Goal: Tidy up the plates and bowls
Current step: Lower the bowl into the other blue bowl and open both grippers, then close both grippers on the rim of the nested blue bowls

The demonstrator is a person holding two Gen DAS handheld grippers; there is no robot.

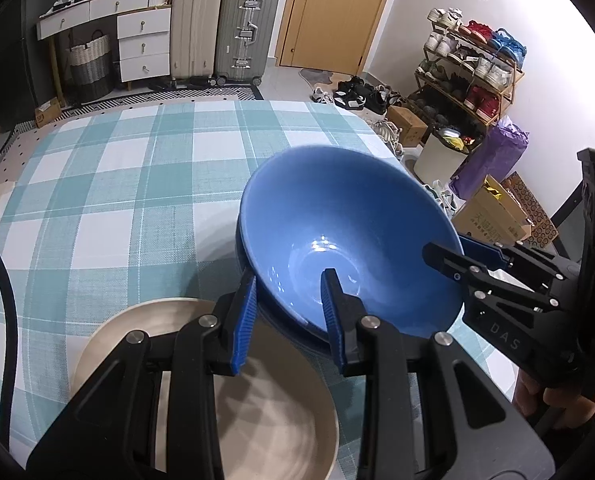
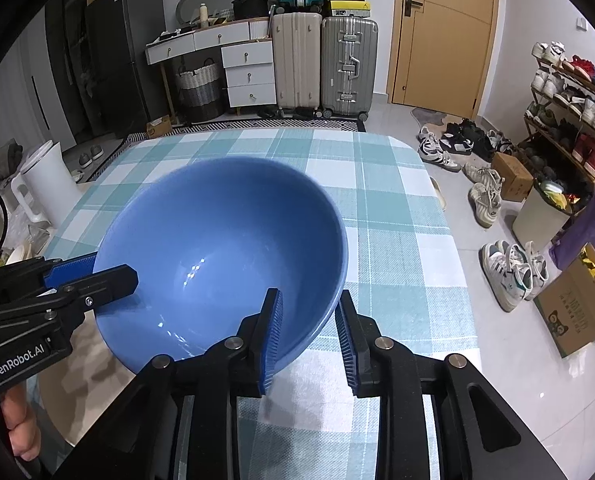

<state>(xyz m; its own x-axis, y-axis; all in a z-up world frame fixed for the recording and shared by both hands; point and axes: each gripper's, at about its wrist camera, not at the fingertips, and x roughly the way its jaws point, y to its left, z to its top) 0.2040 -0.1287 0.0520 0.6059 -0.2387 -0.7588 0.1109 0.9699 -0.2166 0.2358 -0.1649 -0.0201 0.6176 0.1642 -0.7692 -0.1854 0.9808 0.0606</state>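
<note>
A blue bowl (image 1: 337, 208) (image 2: 225, 220) hangs tilted over the checked tablecloth (image 1: 117, 168) (image 2: 389, 216), its opening turned towards both cameras. My left gripper (image 1: 290, 276) (image 2: 113, 266) is shut on its near-left rim, one finger inside and one outside. On the opposite rim my right gripper (image 2: 310, 292) (image 1: 445, 248) grips the same way, inner pad in the bowl and outer pad against the wall. The rim of a second blue dish (image 1: 240, 240) shows just beneath the bowl. A large beige plate (image 1: 273, 412) lies on the cloth under my left gripper.
The table's right edge (image 2: 453, 264) drops to a tiled floor strewn with shoes (image 2: 509, 272) and cardboard boxes (image 2: 577, 312). A white jug (image 2: 41, 184) stands off the table's left side. Suitcases (image 2: 325, 64), drawers and a door line the far wall.
</note>
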